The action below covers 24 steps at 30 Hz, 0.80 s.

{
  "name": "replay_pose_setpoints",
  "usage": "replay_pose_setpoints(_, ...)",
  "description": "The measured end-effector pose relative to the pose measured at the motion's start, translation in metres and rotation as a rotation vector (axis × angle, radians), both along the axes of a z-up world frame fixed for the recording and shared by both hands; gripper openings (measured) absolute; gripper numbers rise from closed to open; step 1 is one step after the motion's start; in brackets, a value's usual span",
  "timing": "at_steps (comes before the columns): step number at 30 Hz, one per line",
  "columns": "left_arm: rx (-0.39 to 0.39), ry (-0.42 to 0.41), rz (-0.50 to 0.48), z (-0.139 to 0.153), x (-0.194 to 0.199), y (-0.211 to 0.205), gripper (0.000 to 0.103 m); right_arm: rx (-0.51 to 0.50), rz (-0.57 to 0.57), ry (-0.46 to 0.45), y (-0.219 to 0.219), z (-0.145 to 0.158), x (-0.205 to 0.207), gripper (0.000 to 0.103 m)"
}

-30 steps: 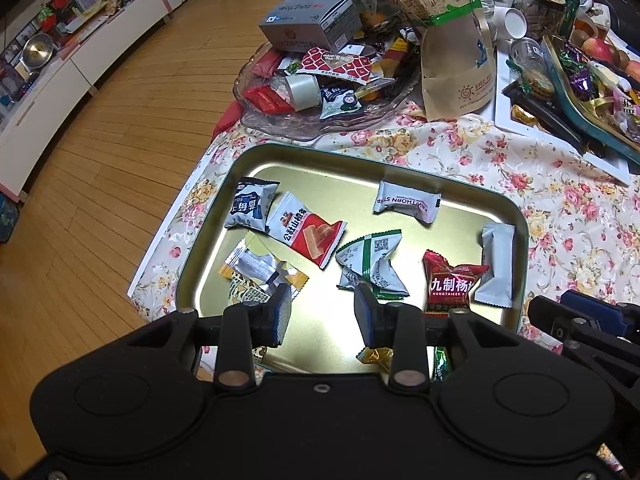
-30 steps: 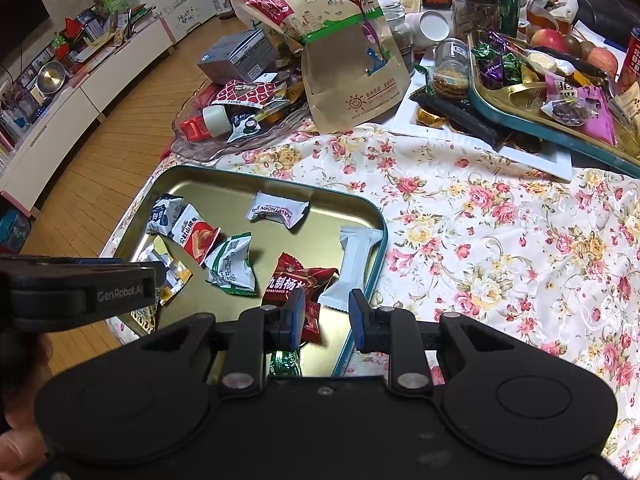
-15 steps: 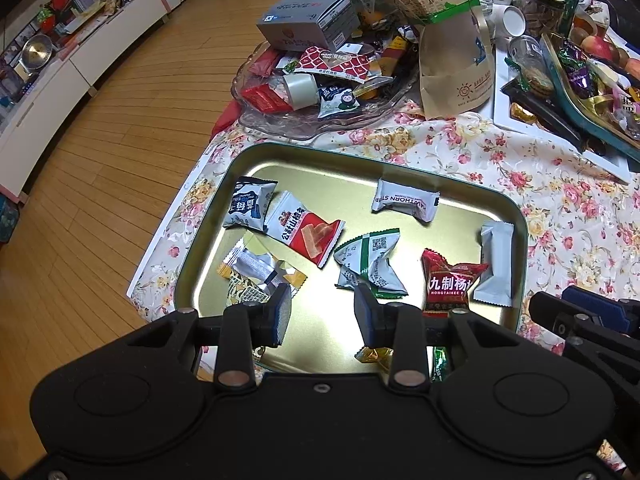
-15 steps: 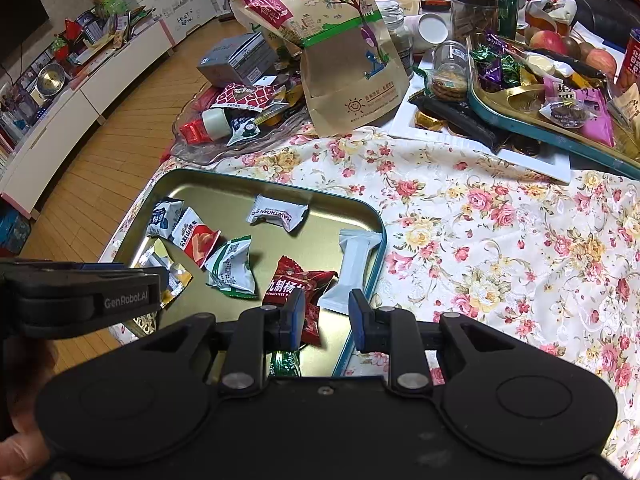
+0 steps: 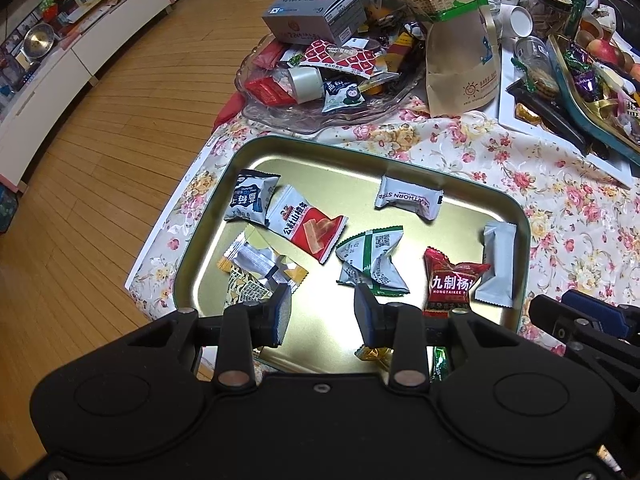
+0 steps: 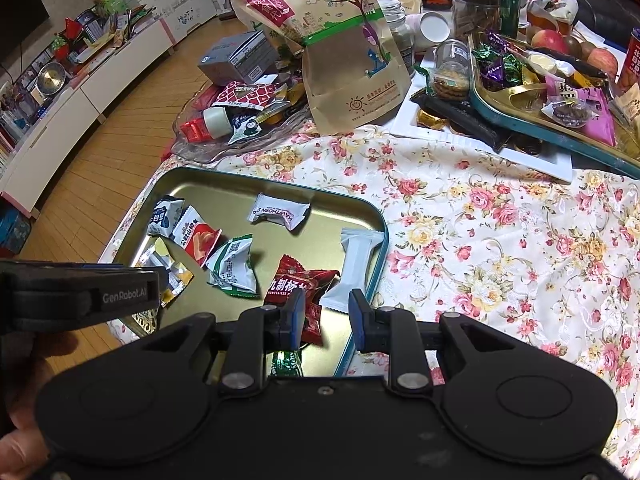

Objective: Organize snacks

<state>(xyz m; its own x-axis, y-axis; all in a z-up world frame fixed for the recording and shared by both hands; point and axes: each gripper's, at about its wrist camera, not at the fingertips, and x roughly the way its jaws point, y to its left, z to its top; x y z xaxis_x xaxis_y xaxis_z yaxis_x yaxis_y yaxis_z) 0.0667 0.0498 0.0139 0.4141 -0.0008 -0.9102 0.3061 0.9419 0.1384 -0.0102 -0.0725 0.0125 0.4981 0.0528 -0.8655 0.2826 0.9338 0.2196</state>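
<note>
A gold tin tray with a green rim [image 5: 320, 160] [image 6: 240, 184] lies on the floral cloth and holds several wrapped snacks: a white Hawthorn pack [image 5: 408, 197], a red-and-white pack [image 5: 308, 227], a green-and-white pack [image 5: 370, 262], a red pack [image 5: 452, 280] [image 6: 298, 286], a plain white bar [image 5: 496, 266] [image 6: 352, 266]. My left gripper [image 5: 322, 312] is open and empty above the tray's near edge. My right gripper [image 6: 325, 316] is open and empty over the tray's near right corner, beside the red pack.
A glass dish [image 5: 280, 110] piled with snacks and a grey box [image 5: 316, 14] stands behind the tray. A tall paper bag [image 6: 340, 48], jars and a second teal tray of sweets [image 6: 532, 120] crowd the far right. The table's left edge drops to wooden floor.
Both grippers have drifted slightly; the tray sits a little lower and nearer in both views. No snack has moved and both stay open.
</note>
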Motion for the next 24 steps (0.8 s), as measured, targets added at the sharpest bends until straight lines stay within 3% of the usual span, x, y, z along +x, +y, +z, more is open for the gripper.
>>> replay_pose_setpoints(24, -0.004, 0.013, 0.004, -0.0009, 0.0008, -0.0031, 0.045, -0.001, 0.001, 0.001, 0.0014, 0.0002, 0.0008, 0.027)
